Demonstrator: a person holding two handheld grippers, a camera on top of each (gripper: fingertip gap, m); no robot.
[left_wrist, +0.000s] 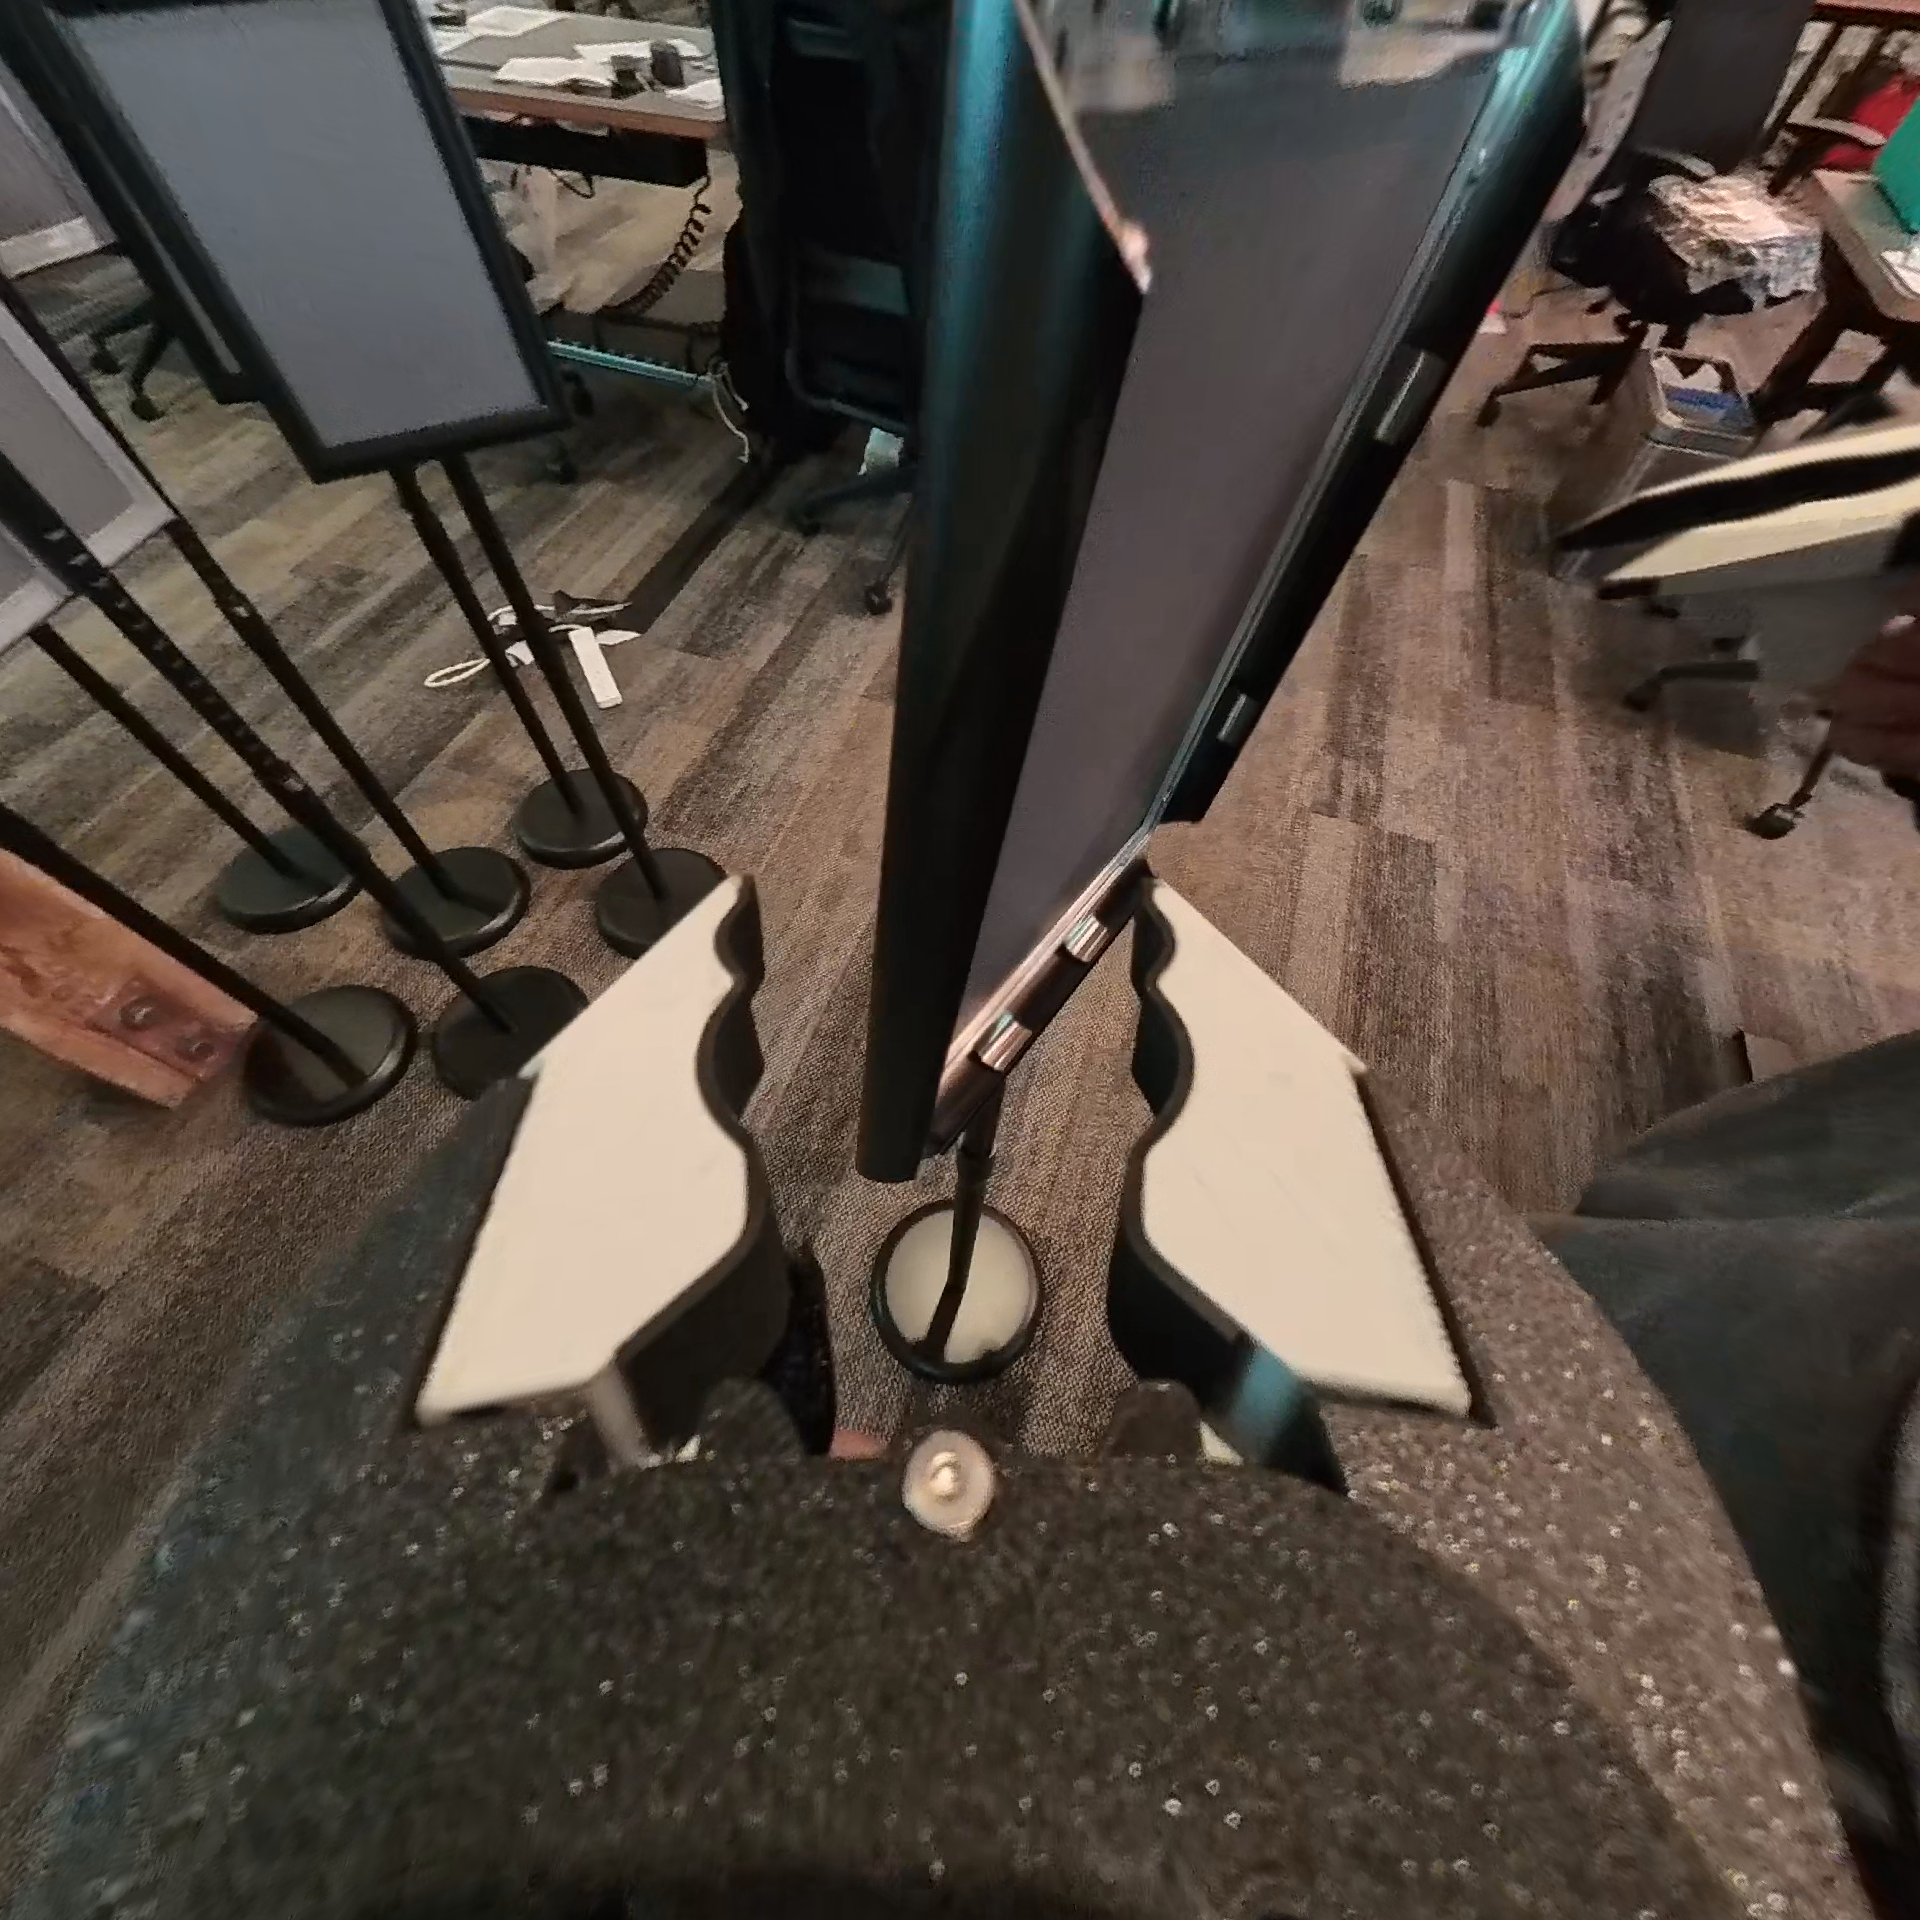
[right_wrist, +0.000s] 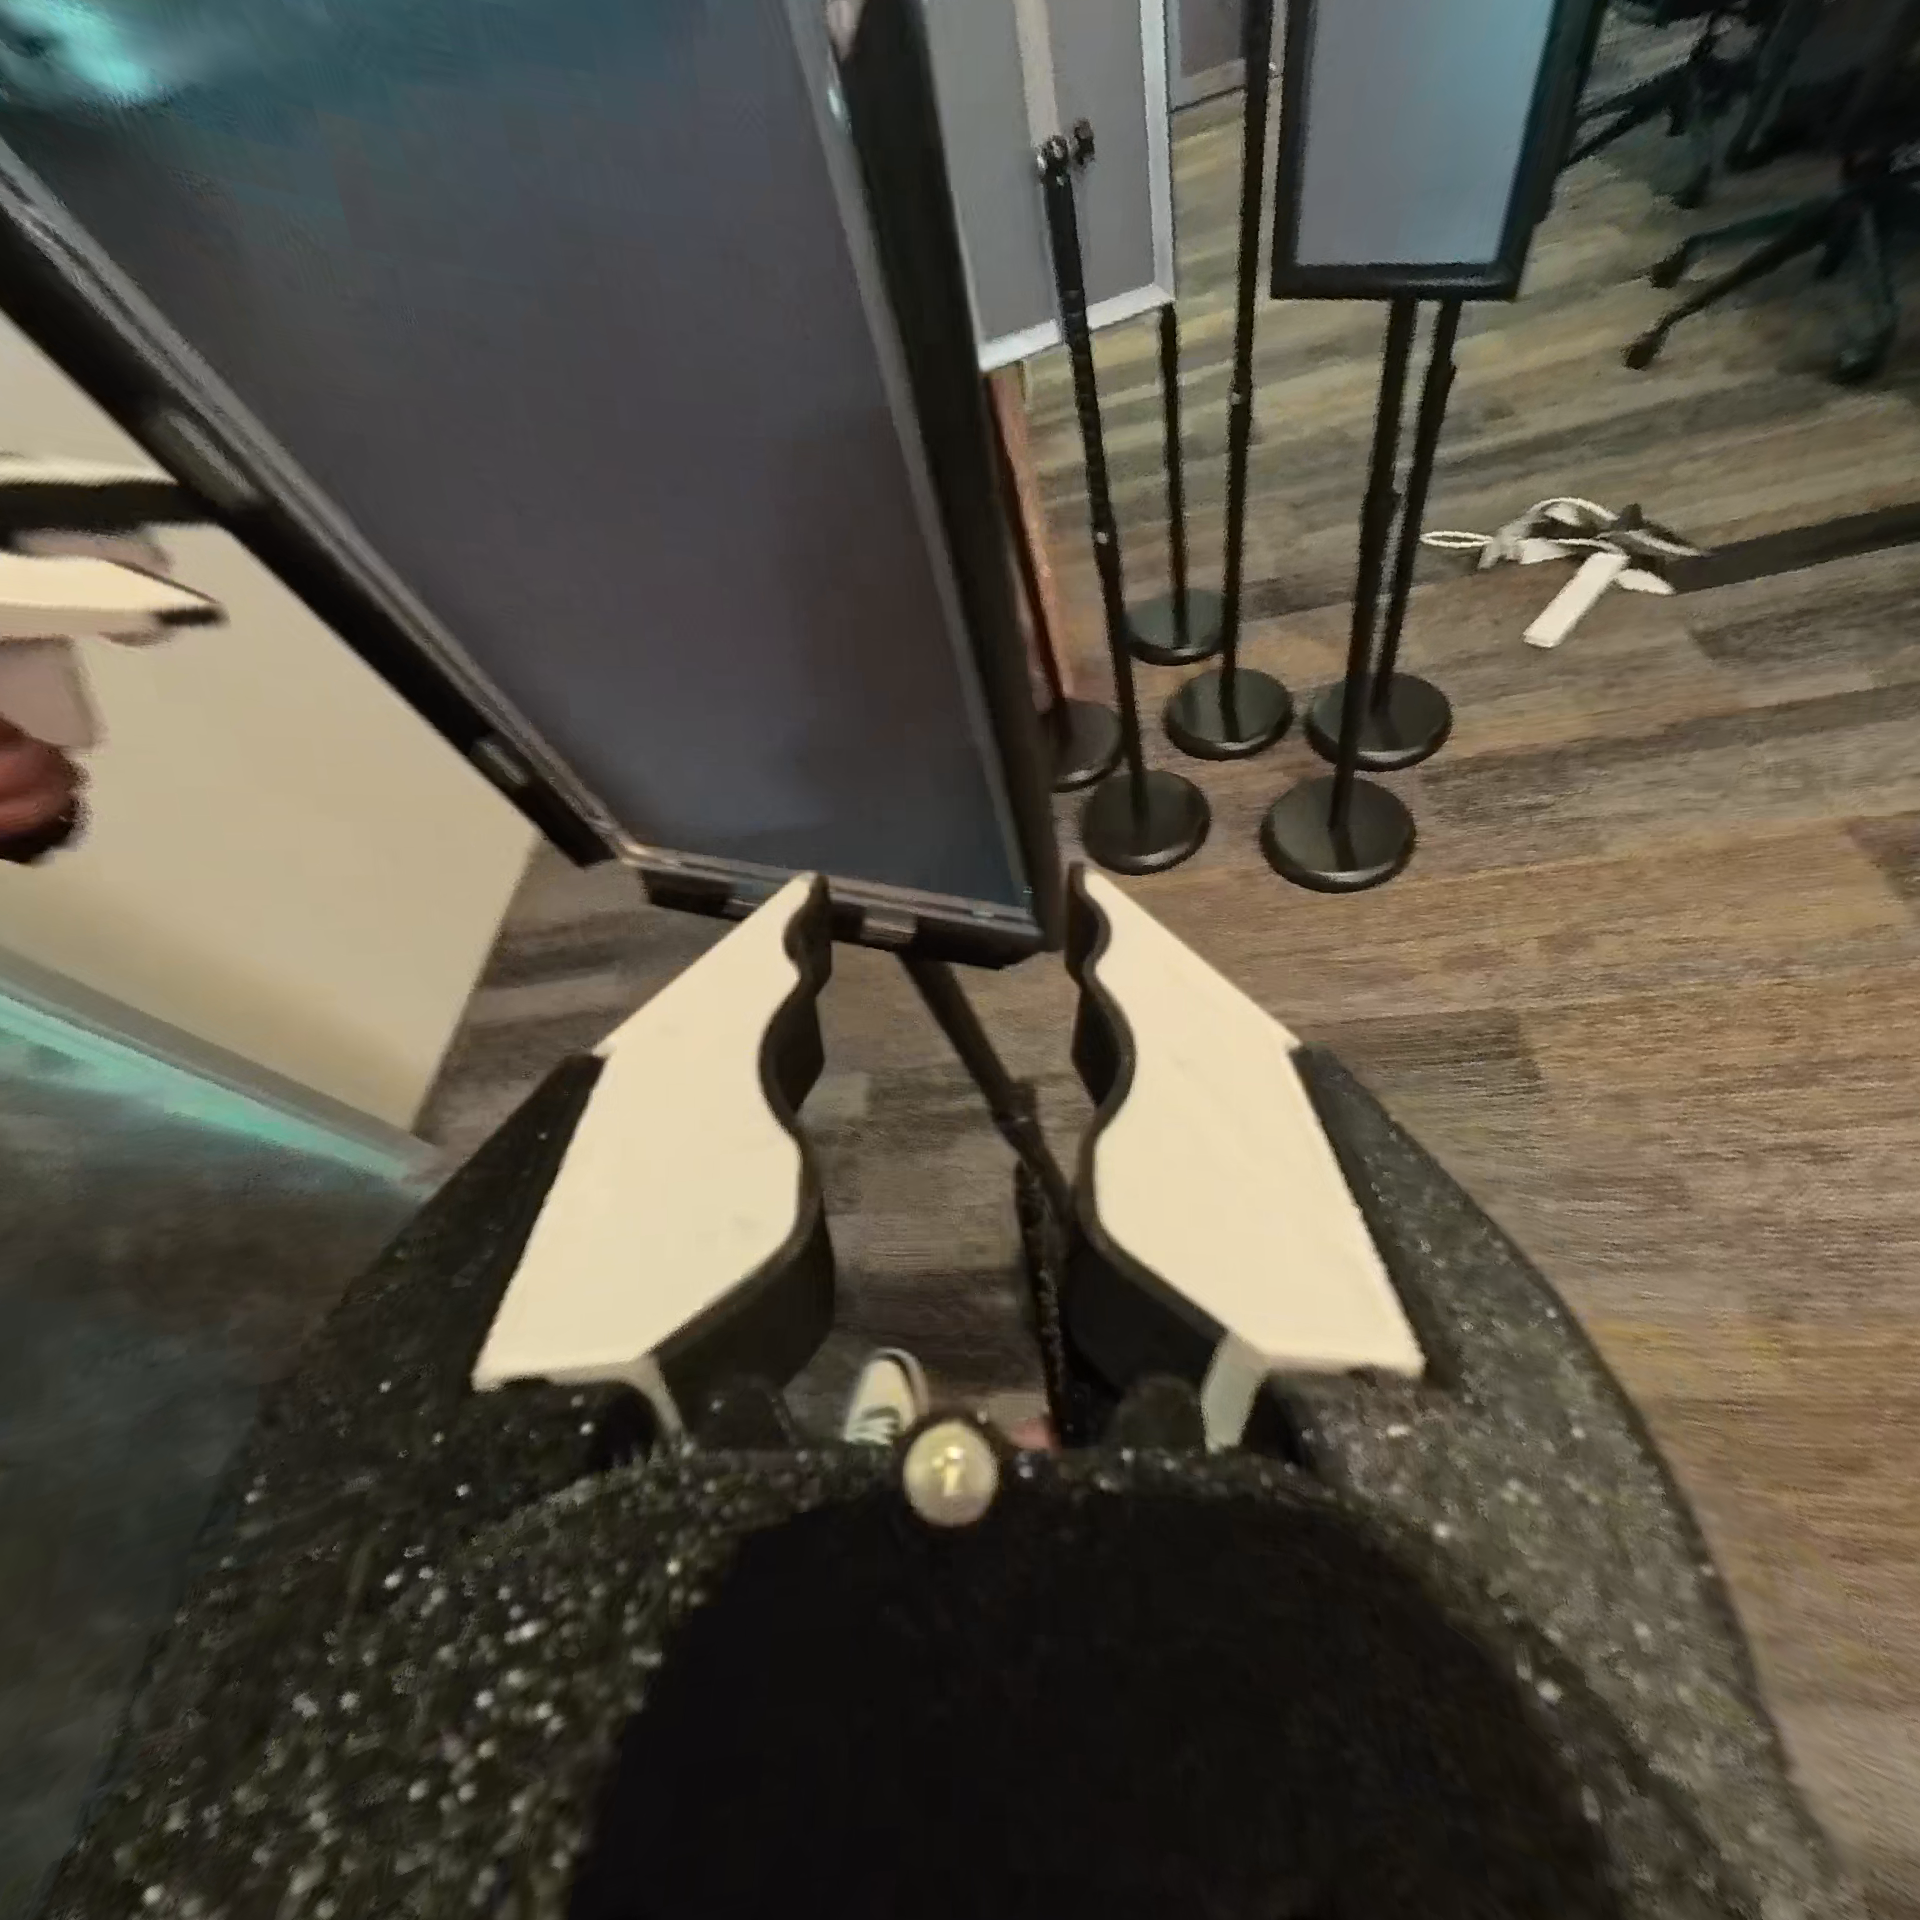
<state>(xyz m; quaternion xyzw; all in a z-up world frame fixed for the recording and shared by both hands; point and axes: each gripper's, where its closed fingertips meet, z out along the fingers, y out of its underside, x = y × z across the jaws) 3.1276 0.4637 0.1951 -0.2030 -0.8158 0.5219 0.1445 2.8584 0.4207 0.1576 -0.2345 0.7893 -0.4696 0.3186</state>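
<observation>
My left gripper (left_wrist: 940, 914) open around black-framed grey sign board (left_wrist: 1195, 520) | right gripper (right_wrist: 945, 904) open at its bottom edge | risk: board tips off round black base (left_wrist: 953, 1294) if nudged.

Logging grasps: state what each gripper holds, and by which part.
Nothing held. The left gripper and the right gripper are both open, each near the bottom edge of the sign frame, which stands on its pole.

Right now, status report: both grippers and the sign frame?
Left gripper open, frame edge between fingers. Right gripper open at sign frame bottom corner. Spare sign stands grouped beside.
</observation>
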